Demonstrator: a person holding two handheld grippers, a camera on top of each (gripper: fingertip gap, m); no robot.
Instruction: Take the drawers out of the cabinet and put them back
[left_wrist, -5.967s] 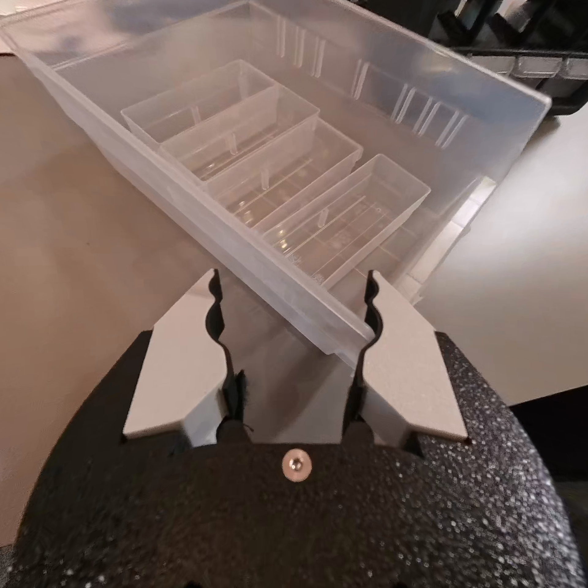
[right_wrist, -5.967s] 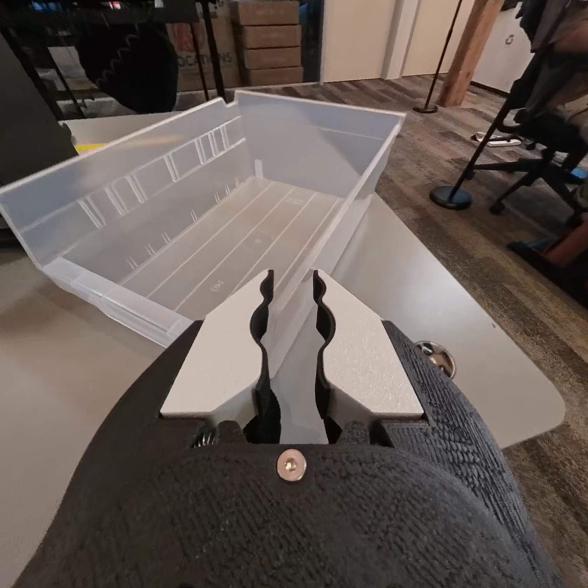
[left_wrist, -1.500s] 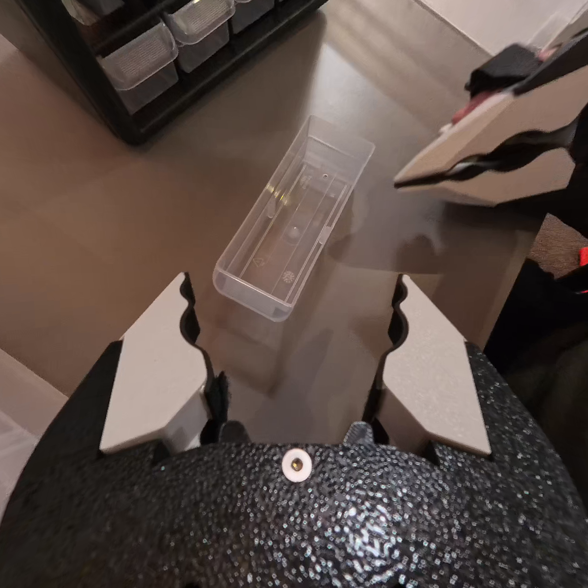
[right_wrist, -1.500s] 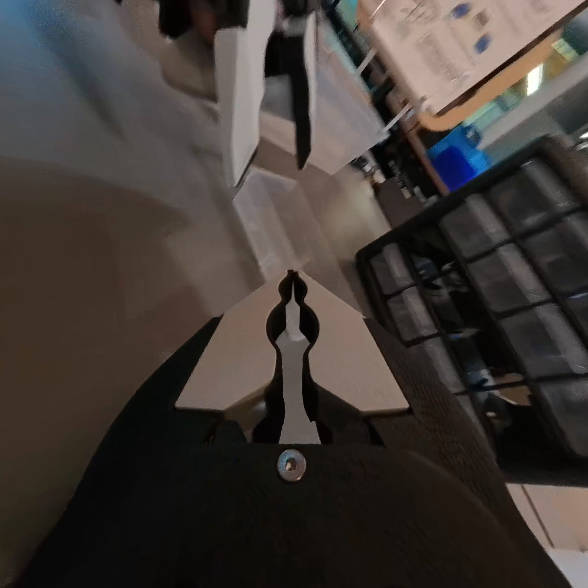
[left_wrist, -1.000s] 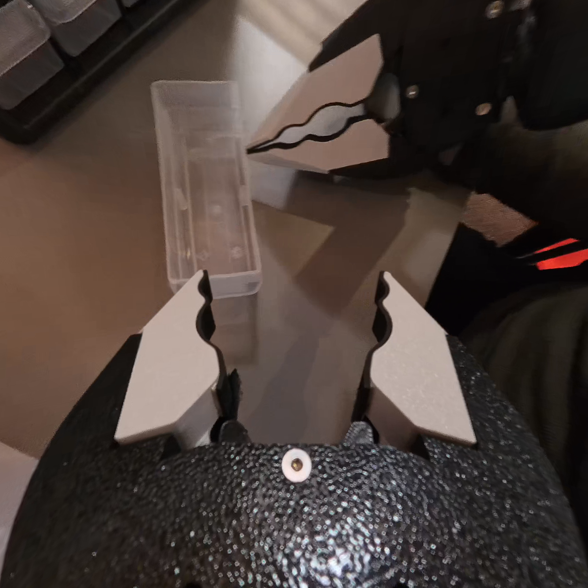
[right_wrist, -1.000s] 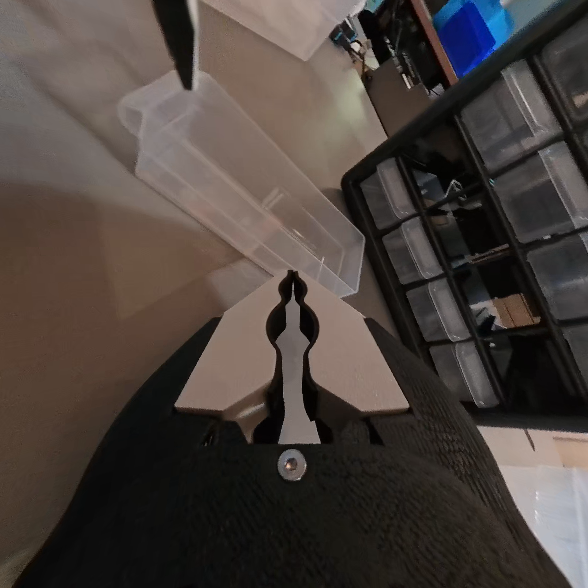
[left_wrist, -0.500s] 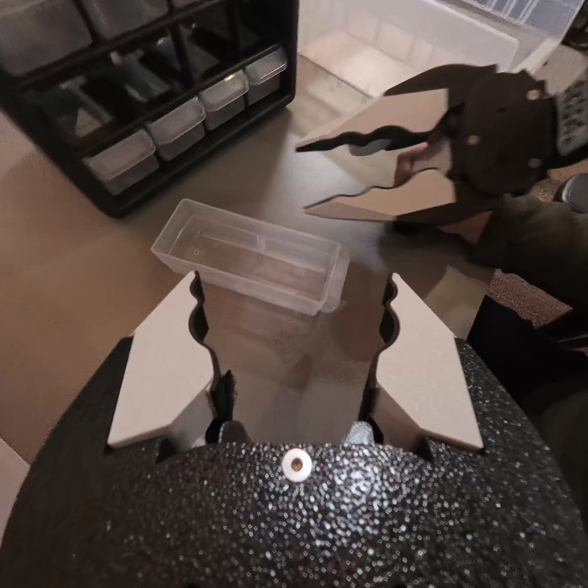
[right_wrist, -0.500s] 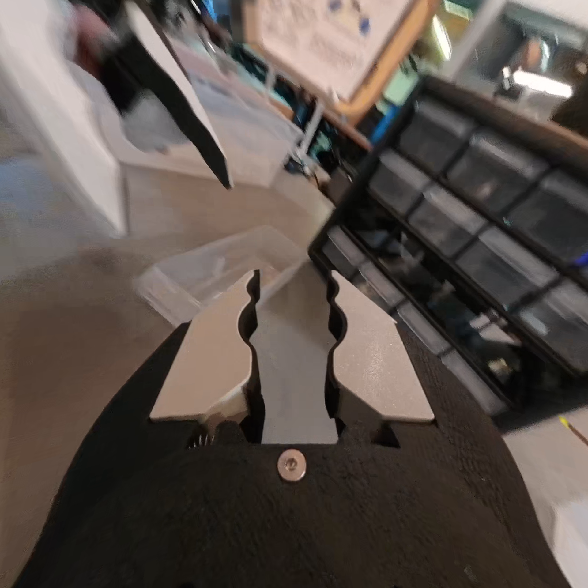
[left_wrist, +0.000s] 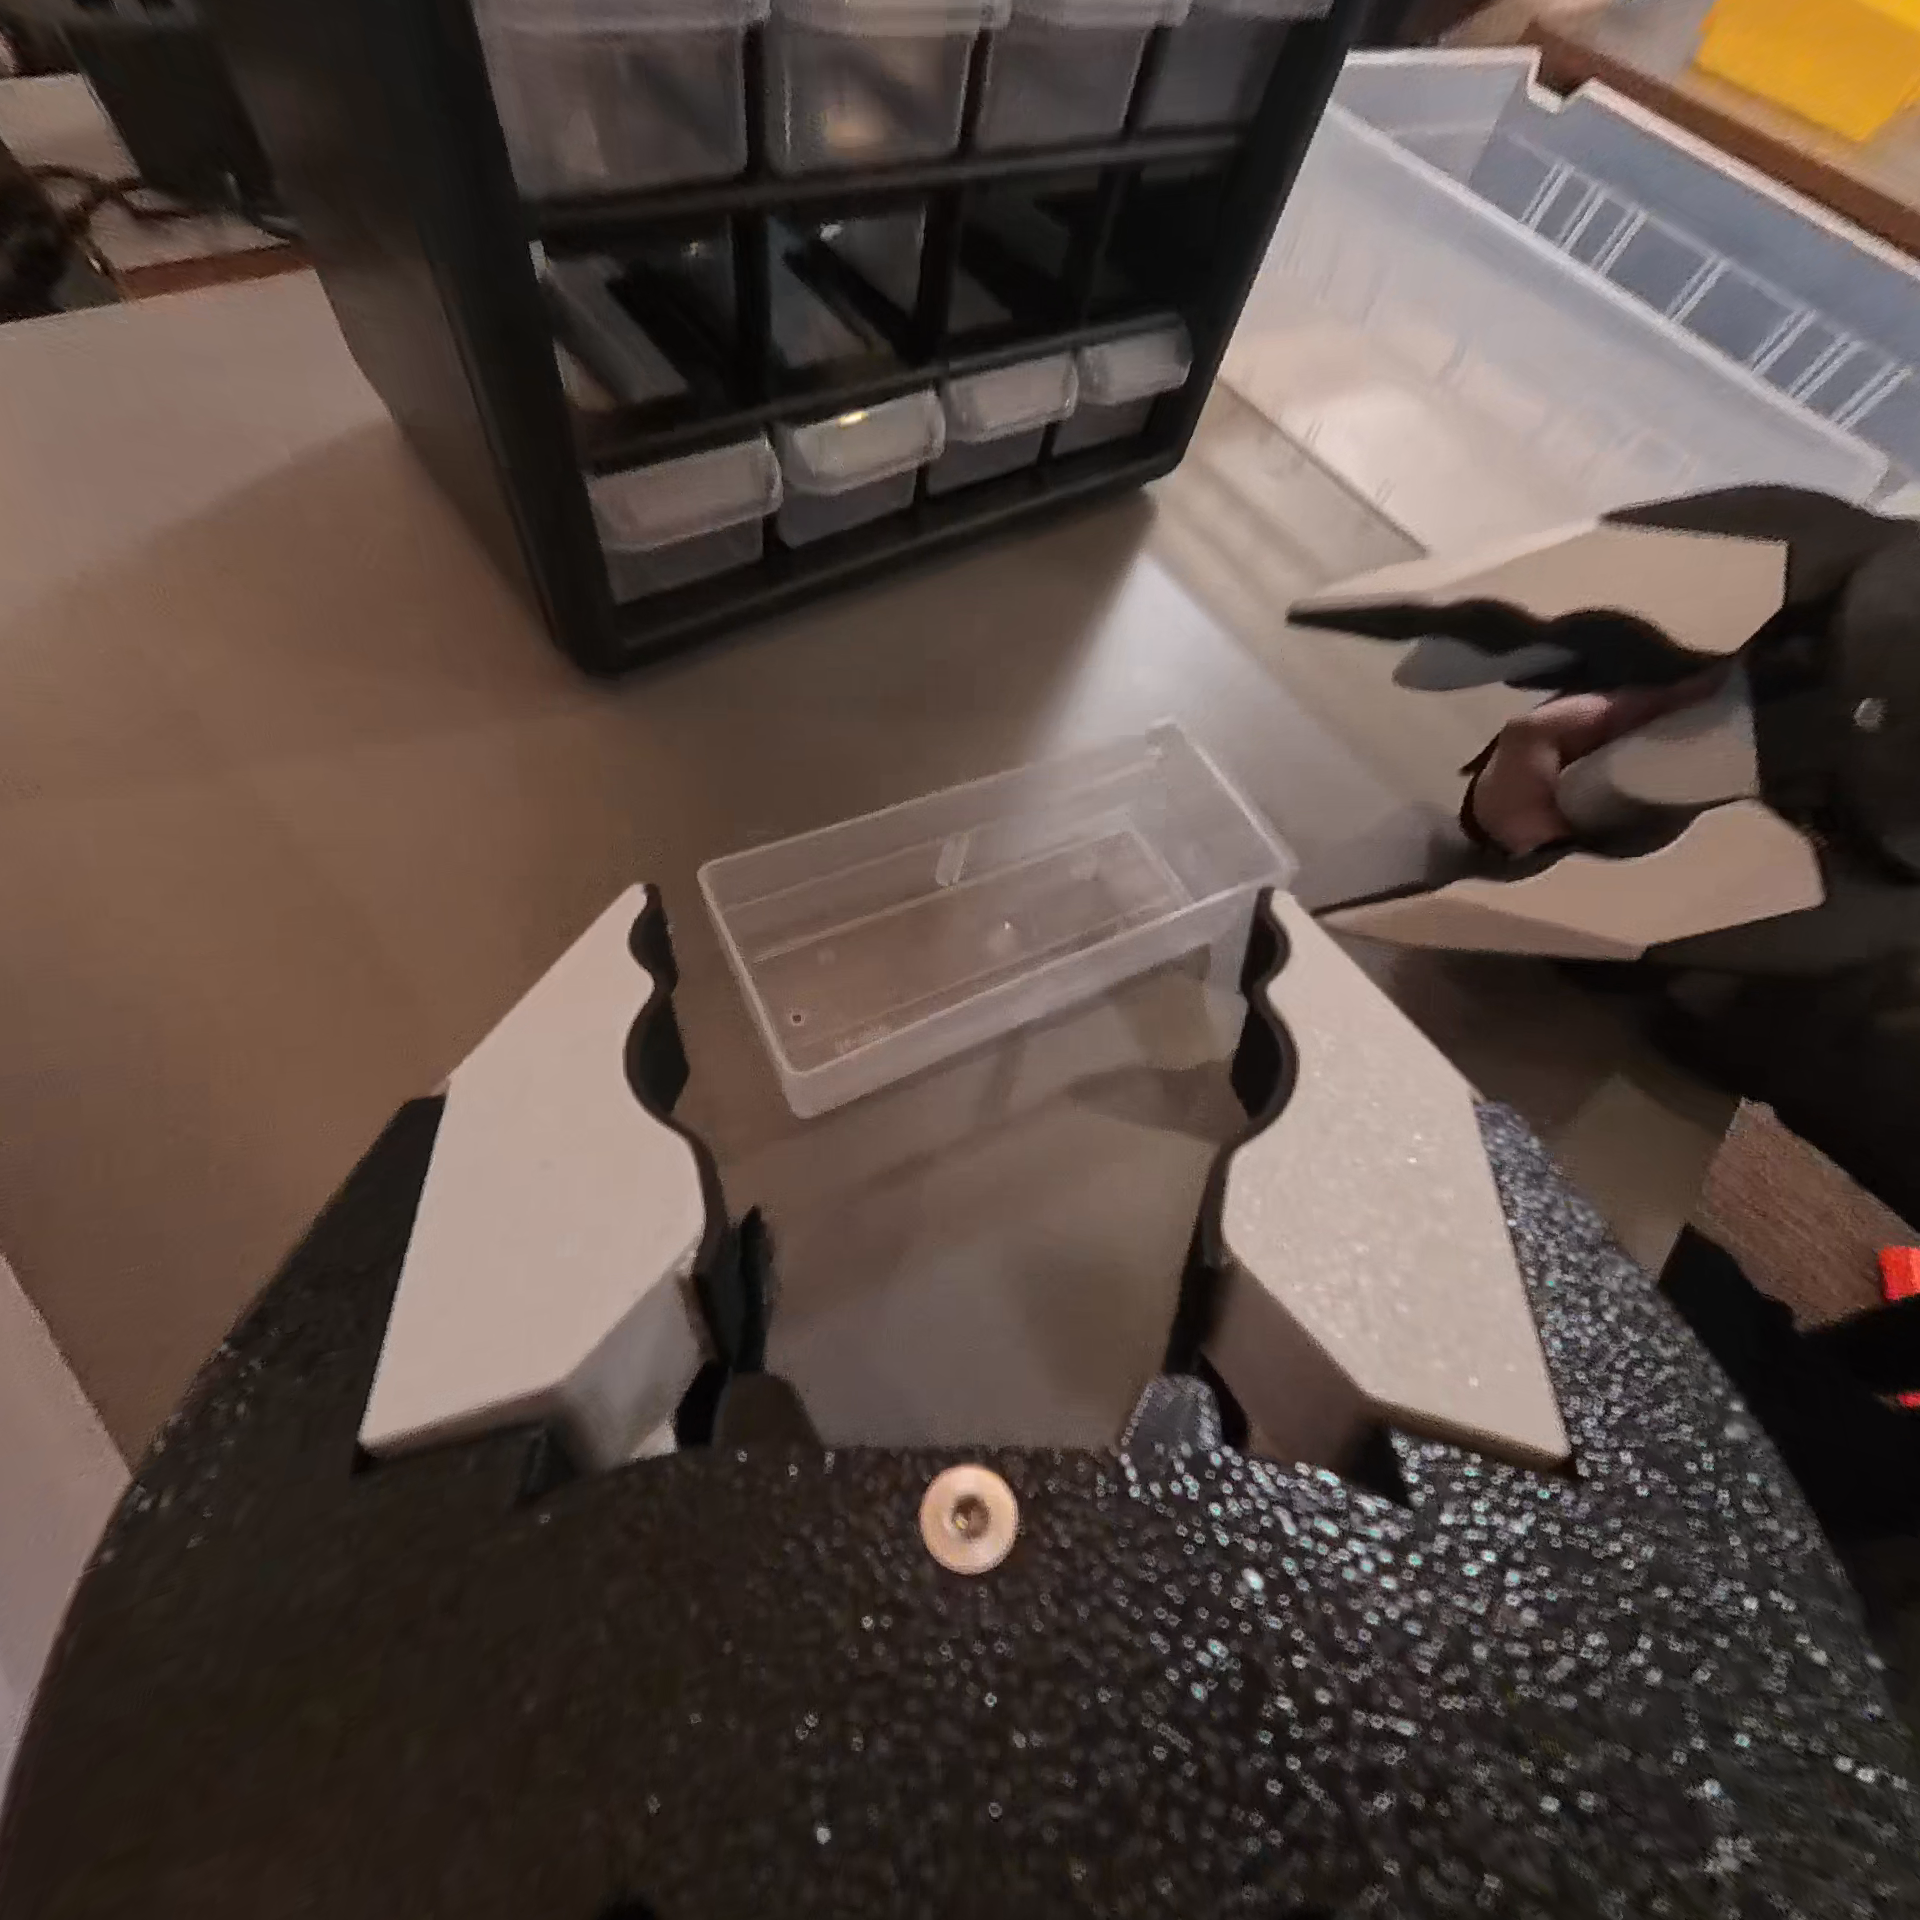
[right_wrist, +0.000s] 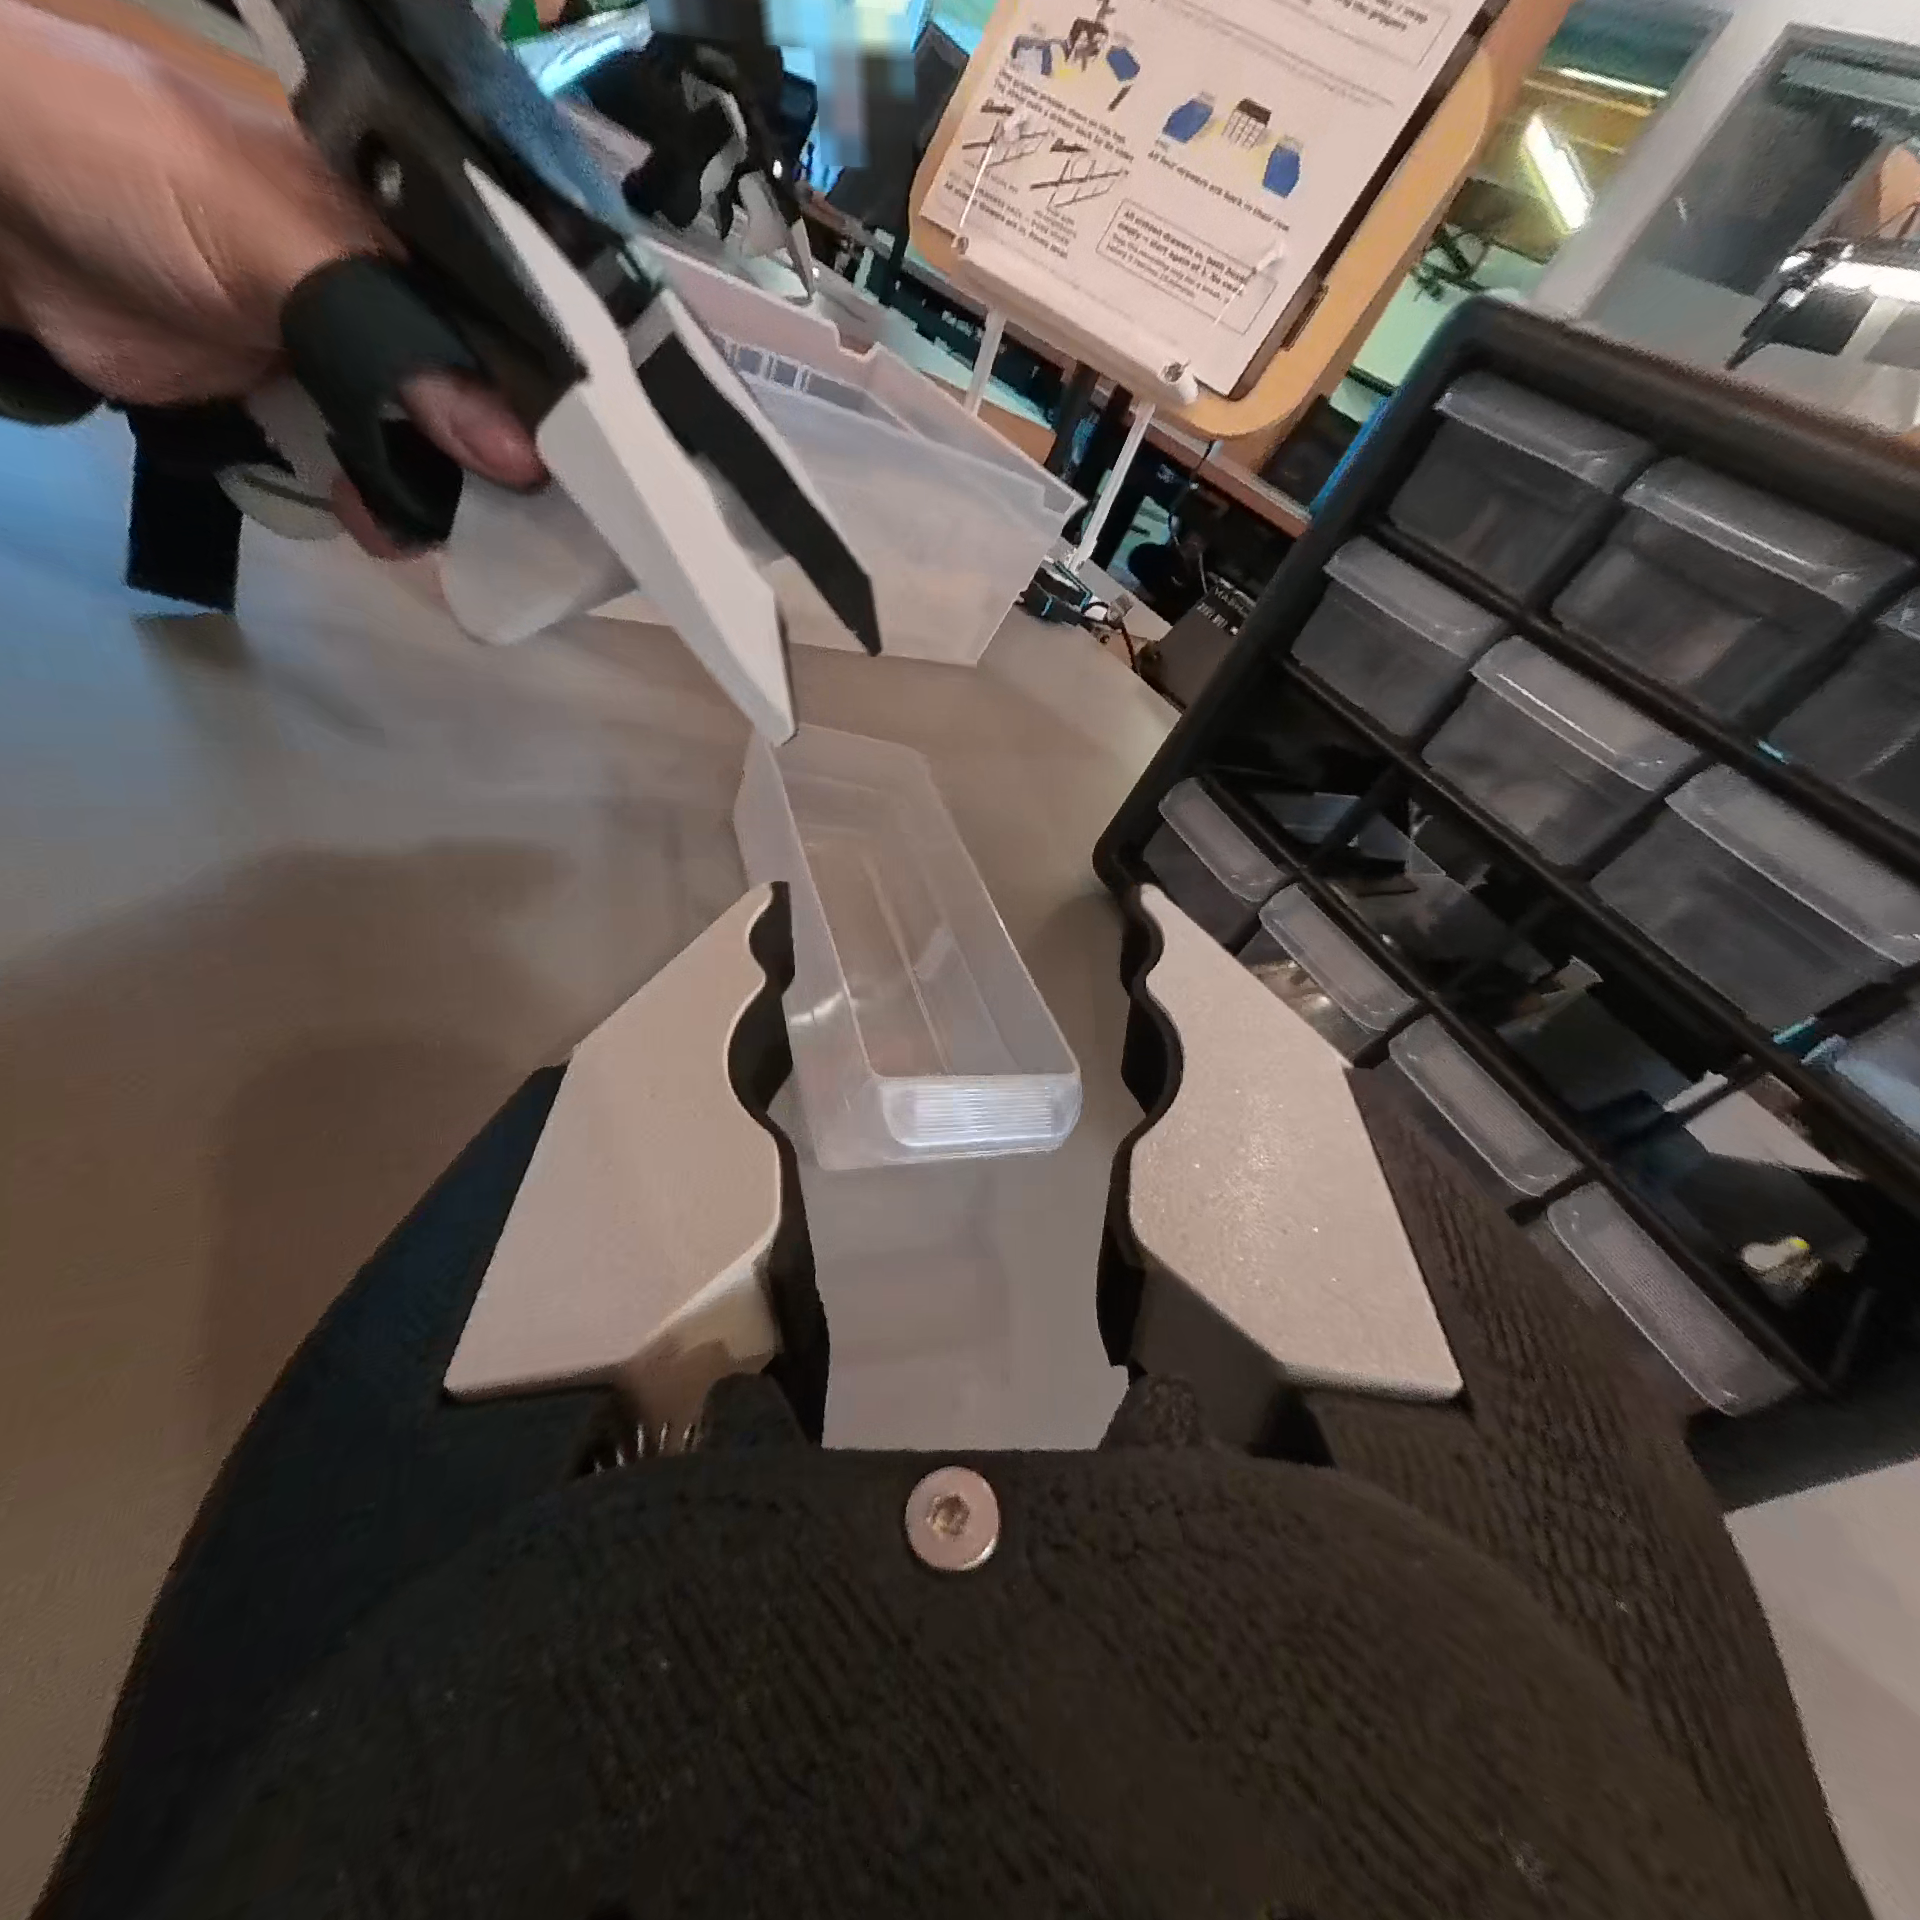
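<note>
One clear drawer (left_wrist: 987, 914) lies loose on the counter (left_wrist: 260, 779) before the black cabinet (left_wrist: 831, 312), whose middle row gapes empty, with both the left tongs (left_wrist: 951, 997) and right tongs (right_wrist: 951, 997) spread apart around it, nothing gripped, so the refilling looks hardly begun.

Printed writing appears on one item only: a white instruction sheet (right_wrist: 1174, 135) with small diagrams and lines of text, mounted on a wooden-framed board (right_wrist: 1340, 312) on white legs behind the bench (right_wrist: 312, 790); its wording is not reproduced here. No legible label, brand or number shows on the black cabinet (right_wrist: 1621, 831), its drawers or the clear drawer (right_wrist: 914, 997) on the bench.
</note>
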